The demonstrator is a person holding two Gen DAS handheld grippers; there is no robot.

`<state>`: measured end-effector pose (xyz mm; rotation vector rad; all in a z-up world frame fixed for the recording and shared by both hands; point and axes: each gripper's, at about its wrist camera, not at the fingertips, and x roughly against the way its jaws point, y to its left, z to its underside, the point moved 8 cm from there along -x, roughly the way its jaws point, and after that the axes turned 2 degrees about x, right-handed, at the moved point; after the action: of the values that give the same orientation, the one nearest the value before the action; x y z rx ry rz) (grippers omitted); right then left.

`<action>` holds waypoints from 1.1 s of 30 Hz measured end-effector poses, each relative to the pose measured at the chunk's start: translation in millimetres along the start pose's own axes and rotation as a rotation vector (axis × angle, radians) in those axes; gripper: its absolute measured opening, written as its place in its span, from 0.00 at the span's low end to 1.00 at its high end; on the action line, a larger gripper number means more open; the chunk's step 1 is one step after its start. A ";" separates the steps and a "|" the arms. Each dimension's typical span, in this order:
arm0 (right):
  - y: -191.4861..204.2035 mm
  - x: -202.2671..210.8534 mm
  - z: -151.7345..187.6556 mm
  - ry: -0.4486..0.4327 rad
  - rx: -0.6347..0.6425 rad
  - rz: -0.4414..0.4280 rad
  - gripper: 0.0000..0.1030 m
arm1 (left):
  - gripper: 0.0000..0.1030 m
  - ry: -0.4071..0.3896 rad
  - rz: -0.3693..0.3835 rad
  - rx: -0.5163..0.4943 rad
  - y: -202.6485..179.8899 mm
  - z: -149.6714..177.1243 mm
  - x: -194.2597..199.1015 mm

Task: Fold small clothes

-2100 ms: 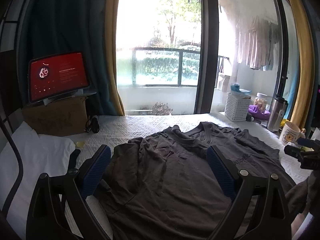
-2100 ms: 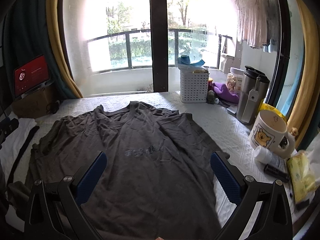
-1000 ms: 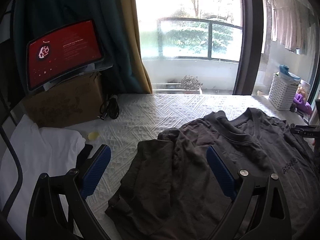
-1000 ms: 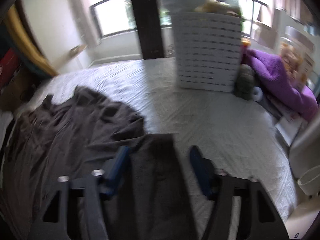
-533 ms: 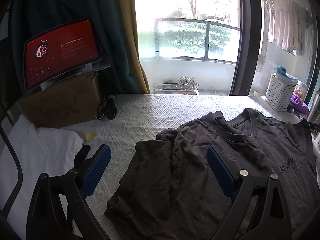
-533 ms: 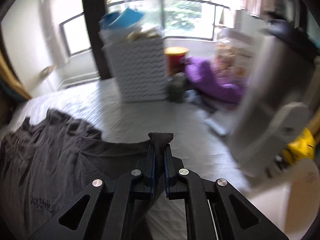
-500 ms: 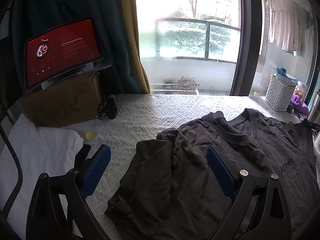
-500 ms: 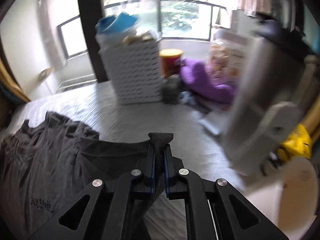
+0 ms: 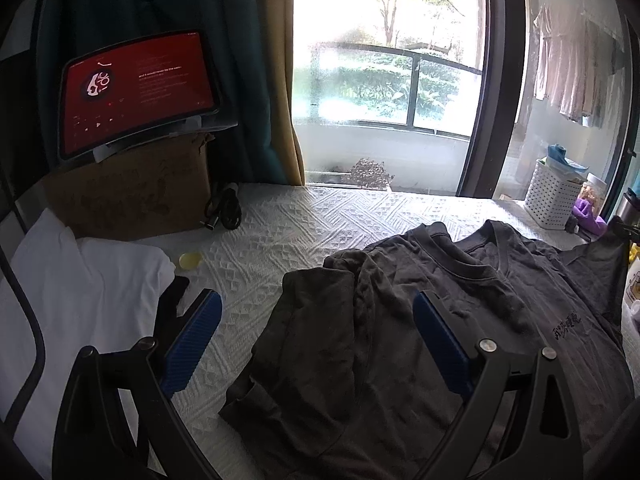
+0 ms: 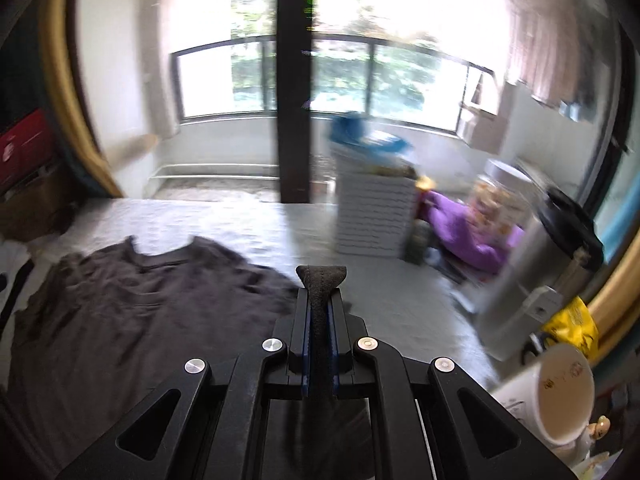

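Observation:
A dark grey T-shirt (image 9: 420,320) lies front up on the white textured cover (image 9: 288,236), its left sleeve crumpled and folded inward. My left gripper (image 9: 320,340) is open and hovers just above that left sleeve. My right gripper (image 10: 321,300) is shut on the T-shirt's right sleeve edge (image 10: 321,276) and holds it lifted off the cover. The rest of the T-shirt (image 10: 140,308) spreads to the left in the right wrist view. The right gripper shows small at the far right edge of the left wrist view (image 9: 624,232).
Left: white folded cloth (image 9: 80,280), cardboard box (image 9: 132,196) with a red-screen tablet (image 9: 136,88), black cable (image 9: 224,212). Right: white basket (image 10: 372,216), purple cloth (image 10: 468,236), steel flask (image 10: 536,280), mug (image 10: 556,396), yellow packet (image 10: 572,324). Window behind.
My right gripper closed on the right sleeve about a second ago and has since lifted it and swung left. My left gripper has stayed open and nearly still.

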<state>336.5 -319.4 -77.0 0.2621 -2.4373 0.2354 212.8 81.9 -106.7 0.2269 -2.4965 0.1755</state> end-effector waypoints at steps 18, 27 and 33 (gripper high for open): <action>116.3 -54.8 55.3 0.218 0.162 -0.188 0.10 | 0.93 0.001 0.022 0.042 18.7 8.3 6.2; 74.0 -18.5 50.3 0.142 0.143 -0.126 0.93 | 0.93 0.001 0.004 0.043 19.4 5.8 7.5; 16.8 -24.1 80.2 0.206 0.026 -0.069 0.93 | 0.93 -0.004 -0.006 0.033 18.0 5.0 12.3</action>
<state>302.2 -319.0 -155.3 0.3169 -2.2184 0.2504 196.5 97.0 -104.6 0.2489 -2.4983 0.2141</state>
